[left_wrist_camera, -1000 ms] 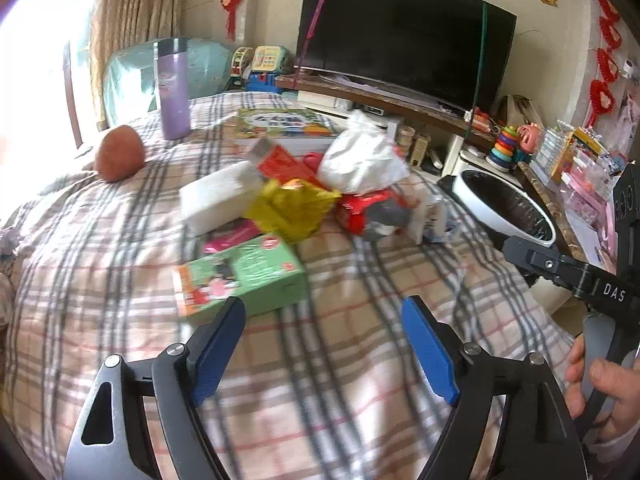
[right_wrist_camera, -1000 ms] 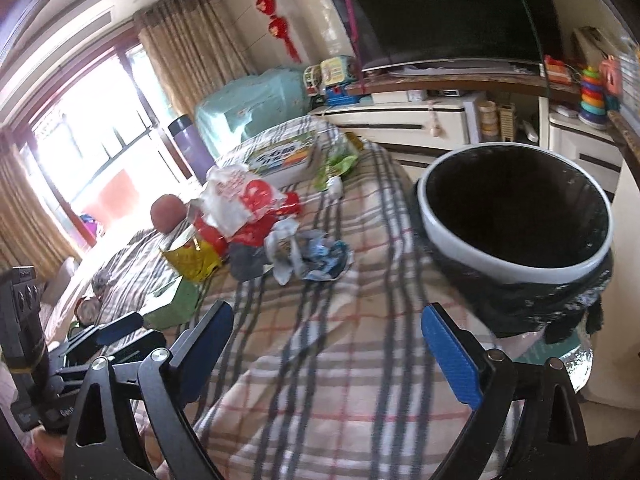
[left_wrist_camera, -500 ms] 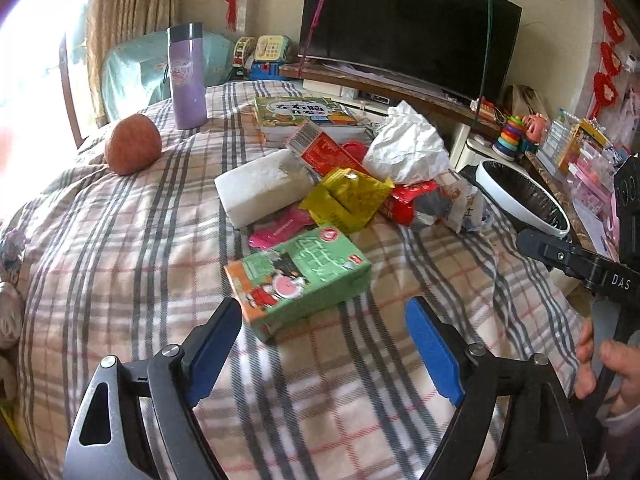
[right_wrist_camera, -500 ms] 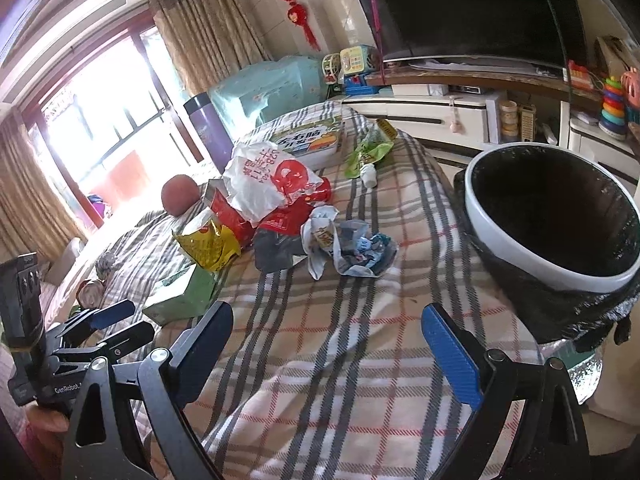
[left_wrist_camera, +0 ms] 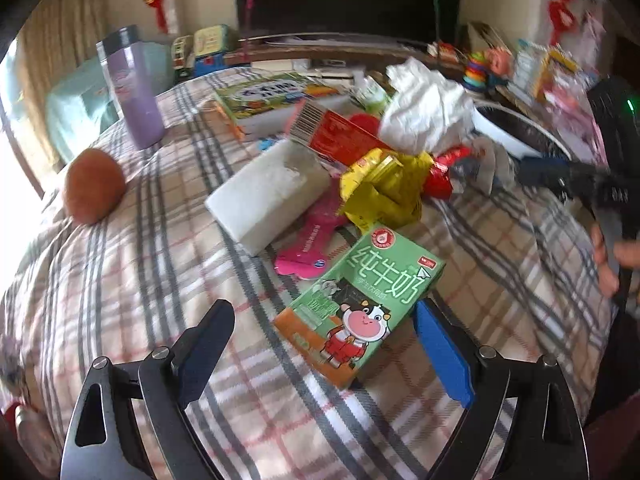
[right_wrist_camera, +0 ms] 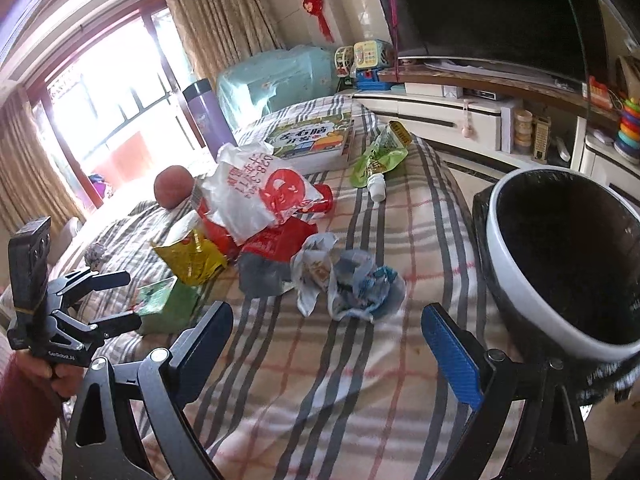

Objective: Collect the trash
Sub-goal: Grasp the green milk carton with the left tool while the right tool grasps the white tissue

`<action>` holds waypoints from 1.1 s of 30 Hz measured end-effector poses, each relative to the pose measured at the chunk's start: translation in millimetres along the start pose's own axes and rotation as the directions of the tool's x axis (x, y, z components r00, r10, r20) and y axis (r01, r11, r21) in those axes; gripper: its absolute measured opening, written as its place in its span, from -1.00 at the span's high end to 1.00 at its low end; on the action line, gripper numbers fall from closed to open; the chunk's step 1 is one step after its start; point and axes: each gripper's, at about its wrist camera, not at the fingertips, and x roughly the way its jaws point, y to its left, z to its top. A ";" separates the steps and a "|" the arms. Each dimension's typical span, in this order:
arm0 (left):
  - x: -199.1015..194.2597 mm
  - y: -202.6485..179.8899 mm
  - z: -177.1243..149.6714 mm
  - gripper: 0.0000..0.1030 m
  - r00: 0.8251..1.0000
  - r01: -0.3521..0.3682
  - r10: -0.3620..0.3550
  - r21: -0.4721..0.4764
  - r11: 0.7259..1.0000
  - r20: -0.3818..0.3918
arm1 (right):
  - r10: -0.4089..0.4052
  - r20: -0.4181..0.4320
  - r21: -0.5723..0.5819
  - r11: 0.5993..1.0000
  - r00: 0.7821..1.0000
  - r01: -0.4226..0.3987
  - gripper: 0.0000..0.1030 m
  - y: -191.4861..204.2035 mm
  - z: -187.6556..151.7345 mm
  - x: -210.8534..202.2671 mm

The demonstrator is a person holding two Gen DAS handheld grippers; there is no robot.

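No trash is collected yet. I have just been widening my left gripper [left_wrist_camera: 324, 344], empty jaws around the green cardboard milk carton [left_wrist_camera: 362, 310]; right gripper [right_wrist_camera: 328, 344] spread, empty, near the black-lined white bin [right_wrist_camera: 560, 256].

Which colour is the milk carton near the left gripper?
Mostly green milk carton, orange base; clearest in left wrist view.

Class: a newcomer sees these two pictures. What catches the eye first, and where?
The green milk carton lies on the plaid cloth just ahead of the open left gripper. Behind it sits a colourful litter heap topped by a white plastic bag. A black-lined bin stands at the right edge.
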 end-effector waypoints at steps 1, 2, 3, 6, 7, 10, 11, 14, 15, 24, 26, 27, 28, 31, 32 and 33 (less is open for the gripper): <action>5.0 -2.6 0.8 -0.77 1.000 0.003 -0.003 0.016 1.000 -0.010 | -0.001 -0.004 -0.004 1.000 1.000 0.001 -0.87 -0.8 1.3 2.7; 9.4 -5.4 1.3 -0.77 1.000 0.001 0.000 0.029 1.000 -0.019 | -0.004 -0.008 -0.008 1.000 1.000 0.004 -0.87 -1.8 2.9 6.3; 13.8 -8.3 1.4 -0.77 1.000 -0.007 0.009 0.042 0.999 -0.027 | -0.008 -0.012 -0.009 1.000 1.000 0.008 -0.87 -3.3 4.5 10.0; 21.0 -18.8 0.7 -0.75 0.999 -0.033 0.035 0.073 0.997 -0.026 | -0.009 -0.028 -0.001 1.000 1.000 0.009 -0.86 -7.3 8.0 19.9; 21.5 -22.1 0.0 -0.73 0.999 -0.029 0.031 0.072 0.997 -0.024 | -0.008 -0.033 0.002 1.000 0.999 0.008 -0.86 -8.3 8.5 22.7; 19.5 -29.2 -3.2 -0.28 0.999 -0.035 0.036 0.053 0.998 -0.020 | -0.017 -0.046 0.005 1.000 0.999 0.017 -0.64 -10.1 8.1 28.1; 17.1 -32.2 -4.1 -0.16 0.999 -0.040 0.041 0.049 0.998 -0.021 | -0.018 -0.049 0.006 1.000 0.999 0.018 -0.33 -10.4 7.1 28.7; 8.0 -39.7 -7.6 -0.08 1.000 -0.013 0.013 0.005 1.000 -0.012 | -0.041 -0.044 0.004 0.999 0.998 0.041 0.33 -14.1 3.9 25.2; 5.6 -42.4 -8.7 -0.07 1.000 0.002 -0.002 -0.014 1.000 -0.007 | -0.042 -0.038 0.004 0.999 0.998 0.042 0.54 -14.7 2.9 22.3; -5.5 -87.4 -8.9 -0.01 0.994 0.100 -0.096 -0.093 0.991 0.044 | -0.019 0.004 0.040 0.999 1.000 0.018 0.69 -21.0 -12.8 -13.1; 0.7 -94.9 -5.8 0.00 0.992 0.121 -0.116 -0.110 0.987 0.045 | -0.019 0.013 0.055 0.998 1.000 0.018 0.69 -25.2 -15.8 -20.8; 3.4 -98.5 -4.2 0.00 0.992 0.124 -0.119 -0.120 0.985 0.045 | -0.020 0.016 0.061 0.998 1.000 0.019 0.69 -26.6 -16.6 -23.2; 7.2 -99.8 -1.3 0.00 0.992 0.123 -0.119 -0.129 0.984 0.044 | -0.023 0.021 0.069 0.997 1.000 0.021 0.69 -28.9 -18.3 -27.0; 11.3 -103.8 5.6 0.00 0.992 0.126 -0.120 -0.162 0.979 0.051 | -0.034 0.035 0.088 0.996 0.999 0.031 0.69 -38.1 -21.3 -38.9; 12.5 -105.3 7.9 0.01 0.992 0.126 -0.119 -0.170 0.977 0.053 | -0.041 0.040 0.095 0.995 0.998 0.037 0.69 -41.0 -22.4 -43.3; 13.9 -106.5 11.1 0.01 0.992 0.125 -0.117 -0.177 0.976 0.057 | -0.047 0.045 0.102 0.994 0.998 0.043 0.69 -44.6 -23.4 -47.9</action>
